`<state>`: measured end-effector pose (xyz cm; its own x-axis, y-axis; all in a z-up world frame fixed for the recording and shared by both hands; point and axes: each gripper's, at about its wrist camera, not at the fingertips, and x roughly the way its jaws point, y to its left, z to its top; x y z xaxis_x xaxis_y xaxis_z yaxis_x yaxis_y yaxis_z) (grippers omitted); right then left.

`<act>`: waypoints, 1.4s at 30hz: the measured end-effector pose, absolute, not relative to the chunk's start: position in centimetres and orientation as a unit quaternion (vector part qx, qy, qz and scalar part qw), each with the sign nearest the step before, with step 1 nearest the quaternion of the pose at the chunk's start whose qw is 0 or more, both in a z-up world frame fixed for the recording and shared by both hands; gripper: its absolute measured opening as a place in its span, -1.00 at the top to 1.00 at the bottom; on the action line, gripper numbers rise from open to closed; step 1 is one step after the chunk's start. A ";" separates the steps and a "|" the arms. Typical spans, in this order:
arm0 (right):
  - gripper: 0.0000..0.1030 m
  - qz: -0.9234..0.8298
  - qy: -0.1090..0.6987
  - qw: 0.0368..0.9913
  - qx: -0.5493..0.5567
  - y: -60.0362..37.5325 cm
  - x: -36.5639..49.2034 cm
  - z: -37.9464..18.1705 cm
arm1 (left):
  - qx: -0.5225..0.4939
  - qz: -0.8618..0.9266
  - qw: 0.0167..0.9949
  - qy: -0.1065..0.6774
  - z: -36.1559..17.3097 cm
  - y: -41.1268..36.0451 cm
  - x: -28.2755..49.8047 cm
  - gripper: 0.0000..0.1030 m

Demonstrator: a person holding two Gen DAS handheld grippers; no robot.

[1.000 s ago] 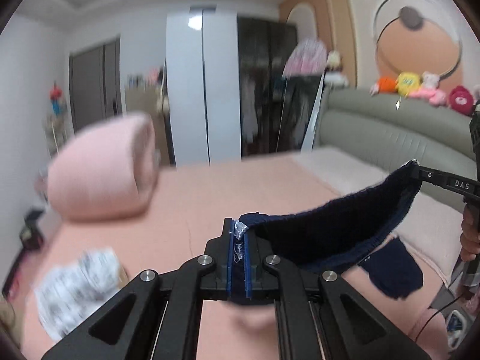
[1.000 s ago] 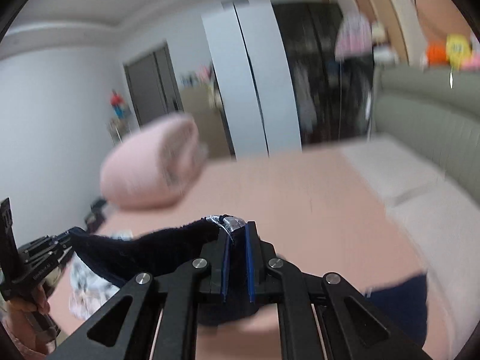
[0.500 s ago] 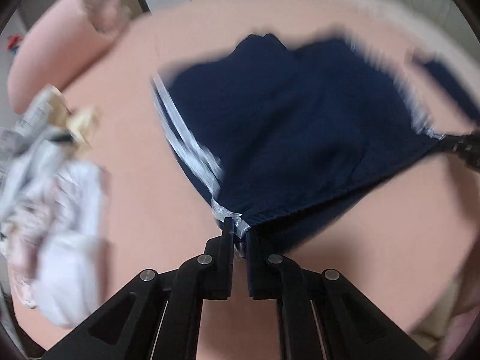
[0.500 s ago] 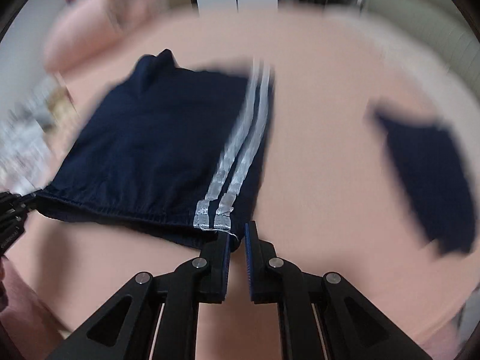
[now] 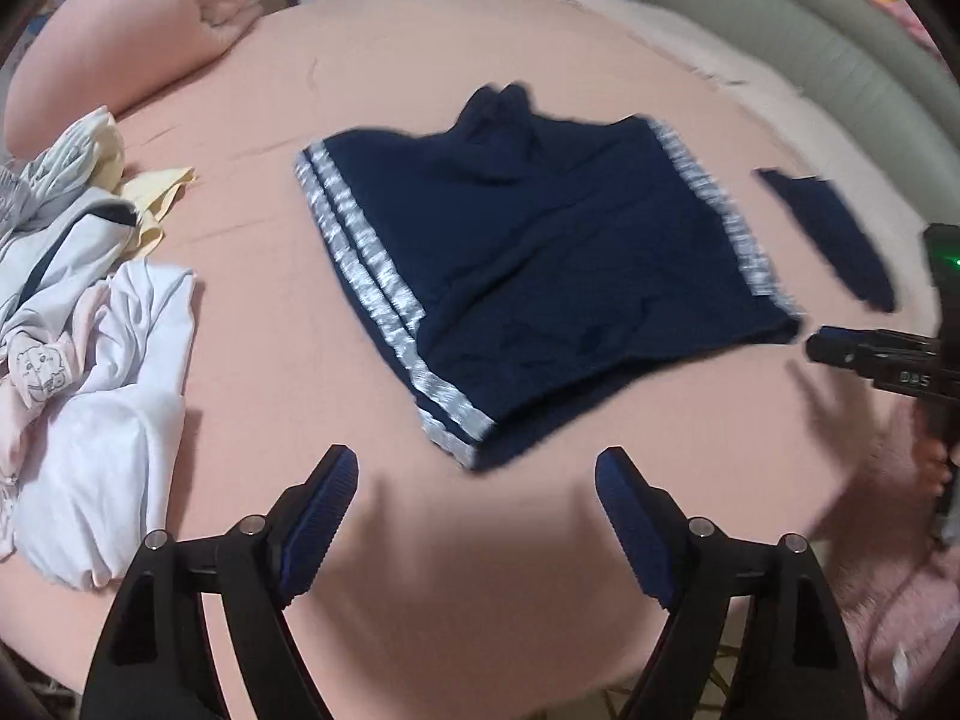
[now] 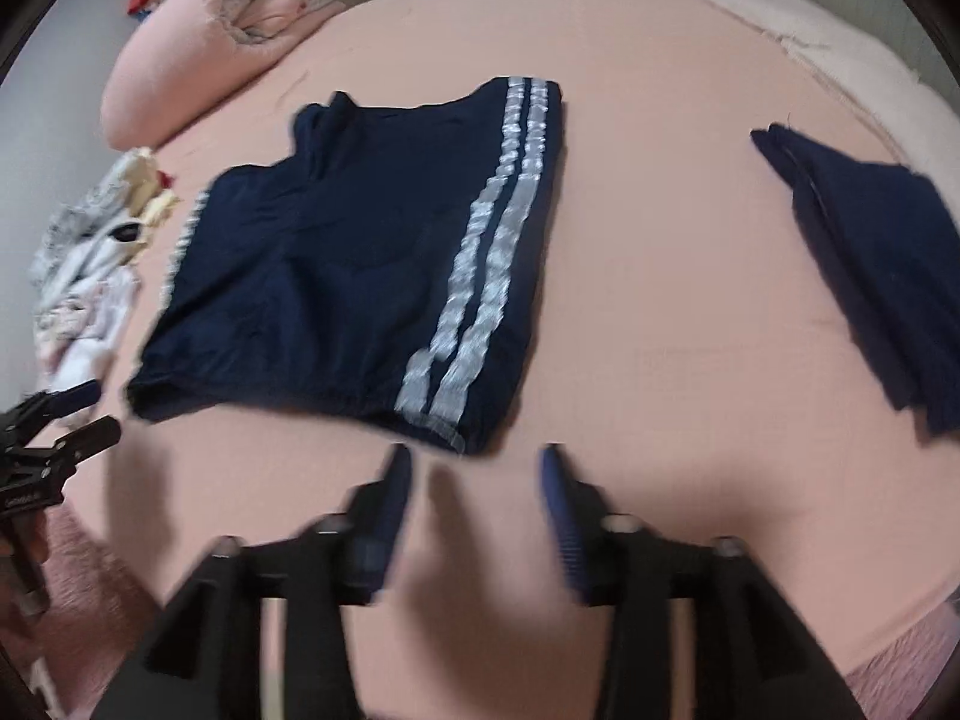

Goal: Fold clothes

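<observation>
Navy shorts with silver side stripes (image 5: 540, 276) lie spread flat on the pink bed; they also show in the right wrist view (image 6: 372, 276). My left gripper (image 5: 477, 474) is open and empty, just in front of the shorts' near waistband corner. My right gripper (image 6: 477, 468) is open and empty, just in front of the other waistband corner; it also shows in the left wrist view (image 5: 864, 354). The left gripper shows at the left edge of the right wrist view (image 6: 60, 414).
A folded navy garment (image 6: 882, 276) lies to the right of the shorts, also seen in the left wrist view (image 5: 834, 240). A heap of white and yellow clothes (image 5: 78, 312) lies at the left. A rolled pink quilt (image 5: 120, 42) sits at the back left.
Both grippers swung the shorts down from the air onto the bed, then opened and let go of the waistband corners. The shorts now lie flat.
</observation>
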<state>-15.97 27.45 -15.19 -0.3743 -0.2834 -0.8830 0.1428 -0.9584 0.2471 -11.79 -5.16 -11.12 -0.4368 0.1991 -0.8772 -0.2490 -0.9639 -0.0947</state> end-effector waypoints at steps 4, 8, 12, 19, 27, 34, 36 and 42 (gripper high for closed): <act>0.02 -0.839 -0.107 0.137 0.515 29.2 -15.2 -13.4 | -0.507 0.857 0.092 -0.032 -10.7 -7.3 -12.9 -0.21; 0.02 -0.847 -0.151 0.091 0.502 30.0 -18.0 -13.7 | -0.520 0.848 0.048 -0.093 -12.4 -8.7 -16.3 0.22; 0.02 -0.835 -0.144 0.087 0.523 29.0 -19.5 -15.0 | -0.544 0.833 0.062 -0.078 -14.9 -7.0 -17.8 0.22; 0.07 -0.829 -0.038 0.102 0.549 27.7 -16.7 -16.8 | -0.565 0.822 0.070 -0.028 -15.7 -6.0 -15.4 0.21; 0.25 -0.799 -0.137 0.119 0.573 28.2 -18.5 -17.8 | -0.573 0.813 0.072 -0.081 -16.6 -5.4 -16.8 0.57; 0.86 -0.820 -0.116 0.133 0.545 28.3 -17.9 -15.3 | -0.555 0.823 0.097 -0.079 -14.0 -5.1 -16.5 0.89; 0.86 -0.813 -0.133 0.142 0.550 29.5 -16.8 -14.1 | -0.552 0.823 0.114 -0.072 -13.0 -5.4 -16.0 0.89; 0.86 -0.806 -0.135 0.148 0.557 31.4 -11.9 -11.8 | -0.576 0.803 0.148 -0.038 -11.6 -4.4 -12.2 0.85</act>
